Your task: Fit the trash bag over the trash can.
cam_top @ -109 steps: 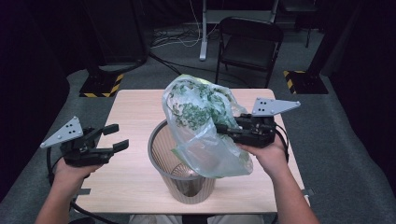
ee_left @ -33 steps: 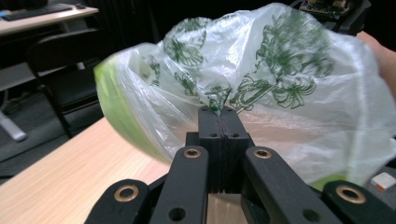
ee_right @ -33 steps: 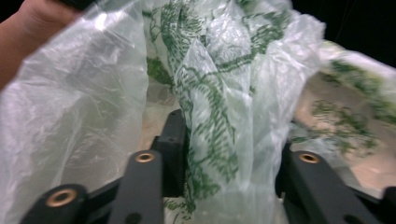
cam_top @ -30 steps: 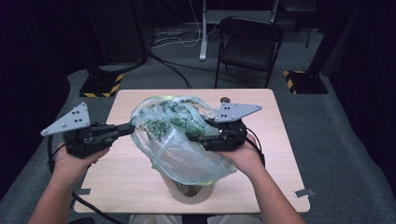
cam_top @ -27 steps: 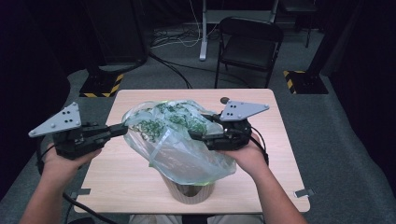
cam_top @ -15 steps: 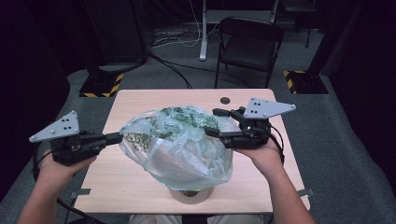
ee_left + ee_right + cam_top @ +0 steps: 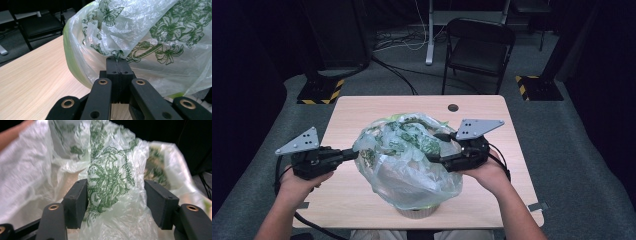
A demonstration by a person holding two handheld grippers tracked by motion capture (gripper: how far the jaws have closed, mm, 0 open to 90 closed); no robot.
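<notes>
Left gripper [image 7: 346, 155]: at the left edge of the bag, jaws pressed fully together on a pinch of film at the bag's rim; the left gripper view shows the two pads flat against each other with the plastic caught between them [image 7: 117, 58].
Plastic bag [image 7: 409, 160]: thin clear film printed with green flowers, draped over a bin near the front middle of the tabletop [image 7: 362, 112], its mouth spread wide between the two grippers.
Bin [image 7: 417, 212]: almost wholly under the bag; a pale strip of its base shows at the near edge.
Right gripper [image 7: 439, 150]: at the right side of the bag, jaws wide apart and just been opening; a fold of film [image 7: 110, 185] hangs between the pads, which stand clear of it on the right, while on the left I cannot tell touch from gap.
Key relation: the bag's mouth runs left to right, rim stretched from the left jaws toward the right jaws; the bin sits below and between both hands.
Nearer hand: both are at the rim; the left alone has a firm hold.
Likely next move: judged as pulling the rim down around the bin's top, the right gripper needing a fresh bite.
</notes>
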